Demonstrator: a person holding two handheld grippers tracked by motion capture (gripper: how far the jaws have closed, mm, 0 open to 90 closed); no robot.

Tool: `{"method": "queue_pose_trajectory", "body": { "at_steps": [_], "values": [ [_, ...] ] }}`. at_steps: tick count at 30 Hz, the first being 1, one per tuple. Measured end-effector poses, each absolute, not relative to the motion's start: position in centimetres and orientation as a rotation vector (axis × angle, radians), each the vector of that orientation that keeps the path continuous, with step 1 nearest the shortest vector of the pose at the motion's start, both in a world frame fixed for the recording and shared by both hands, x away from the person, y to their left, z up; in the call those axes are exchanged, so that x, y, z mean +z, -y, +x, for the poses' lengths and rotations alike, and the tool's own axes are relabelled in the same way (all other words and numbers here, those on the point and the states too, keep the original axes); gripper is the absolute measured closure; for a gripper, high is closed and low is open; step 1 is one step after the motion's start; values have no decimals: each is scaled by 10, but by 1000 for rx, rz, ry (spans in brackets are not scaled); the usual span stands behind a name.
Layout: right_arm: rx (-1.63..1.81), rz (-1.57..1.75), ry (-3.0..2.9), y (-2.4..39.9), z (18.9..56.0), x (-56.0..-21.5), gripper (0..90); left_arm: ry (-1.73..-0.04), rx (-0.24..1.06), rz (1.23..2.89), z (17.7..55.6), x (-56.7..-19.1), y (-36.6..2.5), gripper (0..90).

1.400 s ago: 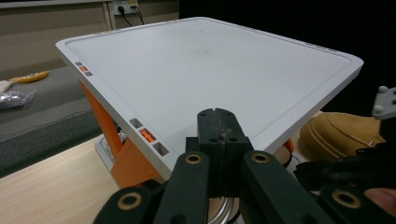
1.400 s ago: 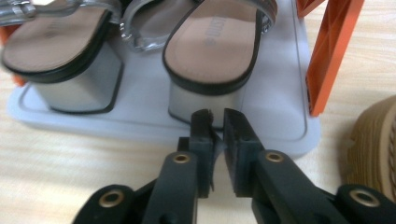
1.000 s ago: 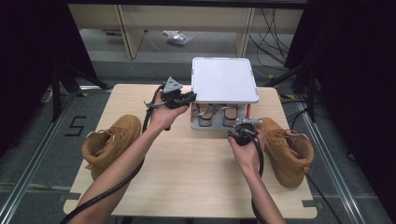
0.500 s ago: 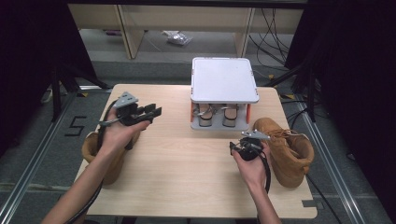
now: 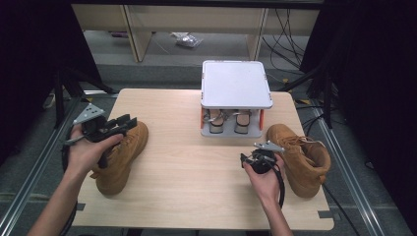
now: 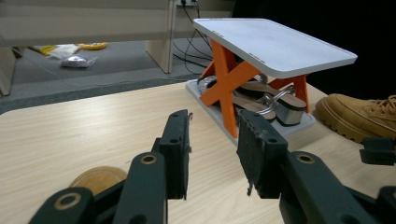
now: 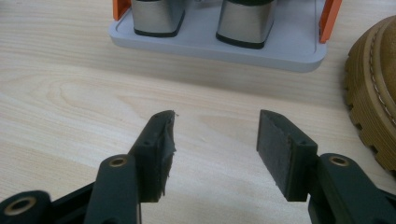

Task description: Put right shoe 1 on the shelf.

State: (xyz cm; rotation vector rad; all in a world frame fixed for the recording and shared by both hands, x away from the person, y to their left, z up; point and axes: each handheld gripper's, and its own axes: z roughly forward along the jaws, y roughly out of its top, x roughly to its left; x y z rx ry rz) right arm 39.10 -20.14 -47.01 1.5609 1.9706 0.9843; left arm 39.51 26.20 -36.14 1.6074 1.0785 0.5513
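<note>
In the high view, the left gripper [image 5: 129, 122] hovers at left over a tan suede lace-up boot [image 5: 120, 158], half hidden by the hand. Its jaws have just been opening and stand apart, empty. At lower right, the right gripper [image 5: 244, 158] sits beside a second tan boot [image 5: 300, 157], jaws likewise just opening, empty. A white-topped, orange-legged rack [image 5: 236, 83] shades silver-heeled sandals [image 5: 227, 122]. No writing is readable.

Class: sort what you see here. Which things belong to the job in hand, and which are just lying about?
In the job:
left gripper, jaws open
right gripper, jaws open
left boot
right boot
shoe rack holding heeled sandals

Lying about:
crumpled wrapper on the floor
cables
</note>
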Motion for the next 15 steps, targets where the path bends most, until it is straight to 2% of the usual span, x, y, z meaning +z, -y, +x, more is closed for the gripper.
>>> {"method": "queue_pose_trajectory", "body": {
  "at_steps": [15],
  "values": [
    [968, 1572, -1979, 202, 389, -472, 441, -1192, 590, 1589, 377, -373, -311, 597]
  ]
}}
